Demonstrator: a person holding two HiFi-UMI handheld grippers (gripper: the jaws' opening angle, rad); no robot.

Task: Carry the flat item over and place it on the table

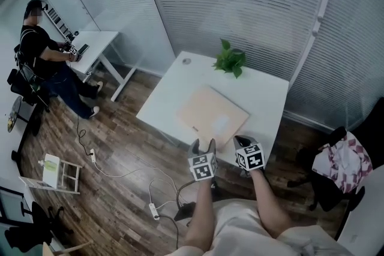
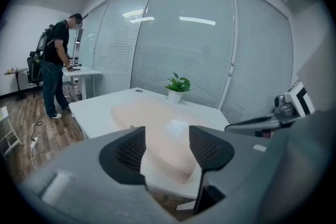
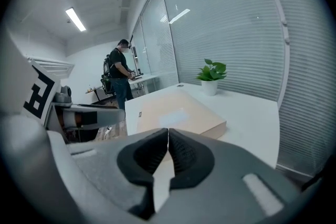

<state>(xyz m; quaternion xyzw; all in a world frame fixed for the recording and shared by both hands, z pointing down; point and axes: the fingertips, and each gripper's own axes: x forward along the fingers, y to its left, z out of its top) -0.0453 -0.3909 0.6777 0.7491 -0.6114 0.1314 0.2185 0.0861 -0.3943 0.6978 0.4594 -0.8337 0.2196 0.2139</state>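
Note:
The flat item, a beige box (image 1: 211,117), lies on the white table (image 1: 264,93), its near corner close to the front edge. Both grippers hover just off that edge, apart from the box. My left gripper (image 1: 203,144) is open; in the left gripper view its jaws (image 2: 167,136) frame the box (image 2: 152,123) with nothing between them. My right gripper (image 1: 242,141) sits to its right; in the right gripper view (image 3: 168,136) its pads meet, shut on nothing, with the box (image 3: 173,113) beyond them.
A potted plant (image 1: 230,60) stands at the table's far edge. A person (image 1: 45,60) works at a small desk (image 1: 99,45) at far left. A chair with clothes (image 1: 342,165) stands right. Cables and a power strip (image 1: 153,210) lie on the wood floor.

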